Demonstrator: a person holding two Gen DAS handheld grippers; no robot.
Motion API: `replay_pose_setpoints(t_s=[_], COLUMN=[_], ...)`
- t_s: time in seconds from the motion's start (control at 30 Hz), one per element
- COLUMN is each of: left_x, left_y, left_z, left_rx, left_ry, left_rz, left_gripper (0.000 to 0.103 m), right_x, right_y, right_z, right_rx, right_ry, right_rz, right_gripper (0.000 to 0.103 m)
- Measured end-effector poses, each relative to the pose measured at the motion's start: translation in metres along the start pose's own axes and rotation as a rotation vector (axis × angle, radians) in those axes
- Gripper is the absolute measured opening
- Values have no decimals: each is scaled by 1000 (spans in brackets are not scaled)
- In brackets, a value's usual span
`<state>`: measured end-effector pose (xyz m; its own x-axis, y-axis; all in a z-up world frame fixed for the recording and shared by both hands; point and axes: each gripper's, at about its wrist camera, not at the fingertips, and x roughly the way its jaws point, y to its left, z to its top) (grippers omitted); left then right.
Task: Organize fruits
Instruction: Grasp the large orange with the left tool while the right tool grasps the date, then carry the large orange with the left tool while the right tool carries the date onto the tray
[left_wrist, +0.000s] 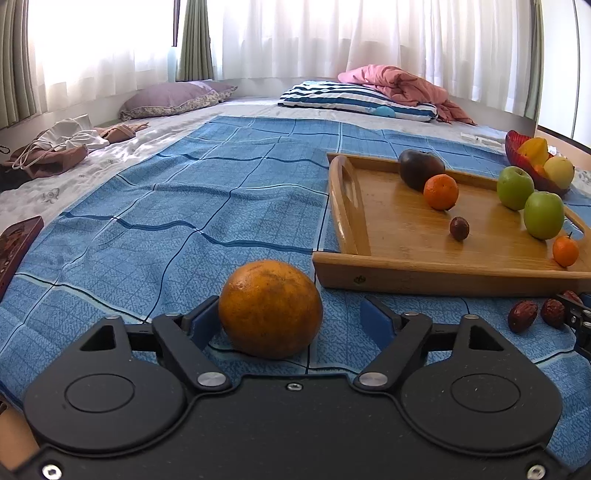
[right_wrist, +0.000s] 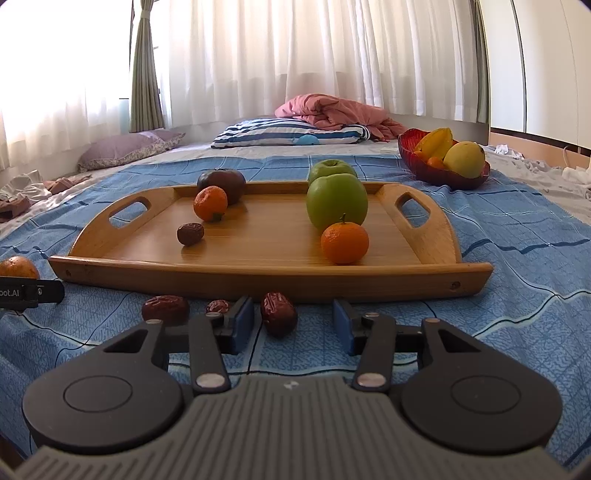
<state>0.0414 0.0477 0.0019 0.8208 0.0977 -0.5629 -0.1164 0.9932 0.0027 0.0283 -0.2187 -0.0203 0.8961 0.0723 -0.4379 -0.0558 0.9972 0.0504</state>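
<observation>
Bed, blue sheet: left claw (left_wrist: 290, 321) part-open around a large orange (left_wrist: 270, 308), pads not gripping, right claw (right_wrist: 293, 325) part-open astride one red date (right_wrist: 279, 313), both lying just short of the wooden tray (right_wrist: 258, 280), likely their destination.

Daylight glares through white curtains (left_wrist: 332, 37); fisheye bends sharp edges

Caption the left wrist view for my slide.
Left gripper open around an orange beside the wooden tray.
</observation>
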Motion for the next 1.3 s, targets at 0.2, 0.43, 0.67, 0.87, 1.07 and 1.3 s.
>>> replay_pose_setpoints(t_s=[0.2, 0.43, 0.67, 0.87, 1.07, 1.3], left_x=[4, 3, -1, -12, -23, -27], left_y=[-1, 2, 5, 3, -3, -16], left_z=[1, 6, 10, 15, 25, 42], left_rx=[10, 9, -10, -8, -1, 33], left_ry=[-1, -7, 3, -16, -52, -82], left_rz=[-1, 8, -16, -39, -64, -105], left_gripper=[69, 51, 50, 50, 50, 50], right_x=[0, 0, -3, -9, -13, -13], right_y=[1, 4, 7, 12, 13, 14], right_z=[0, 0, 3, 7, 15, 27], right_rx=[-1, -11, -13, -31, -29, -42], right_ry=[-1, -3, -6, -35, -64, -99], right_rz=[0, 7, 33, 19, 24, 29], right_gripper=[49, 35, 23, 23, 23, 23])
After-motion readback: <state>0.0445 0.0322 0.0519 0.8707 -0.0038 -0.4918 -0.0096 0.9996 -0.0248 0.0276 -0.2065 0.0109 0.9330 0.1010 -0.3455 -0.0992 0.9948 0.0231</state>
